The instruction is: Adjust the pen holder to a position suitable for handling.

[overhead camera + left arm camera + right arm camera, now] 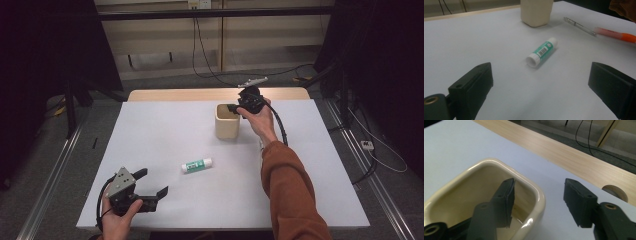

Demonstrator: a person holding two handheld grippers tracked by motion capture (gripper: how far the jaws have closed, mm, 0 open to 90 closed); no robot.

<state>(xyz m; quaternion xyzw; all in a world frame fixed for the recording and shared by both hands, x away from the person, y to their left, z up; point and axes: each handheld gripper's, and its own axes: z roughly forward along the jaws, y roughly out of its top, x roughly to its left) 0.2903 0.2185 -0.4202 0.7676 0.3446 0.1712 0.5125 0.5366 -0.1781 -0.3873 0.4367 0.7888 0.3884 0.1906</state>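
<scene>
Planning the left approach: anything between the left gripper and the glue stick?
Nothing. In the left gripper view, bare white table runs from the open left gripper to the glue stick.

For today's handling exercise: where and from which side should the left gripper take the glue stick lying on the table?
Grip the glue stick across its green middle, coming down from above. It lies flat, a smooth round tube, and the left gripper is open before it.

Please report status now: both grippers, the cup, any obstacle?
Right gripper open, straddling rim of cream cup, one jaw inside. Left gripper open, low, facing glue stick. Pen and marker lying beyond, clear of cup.
</scene>
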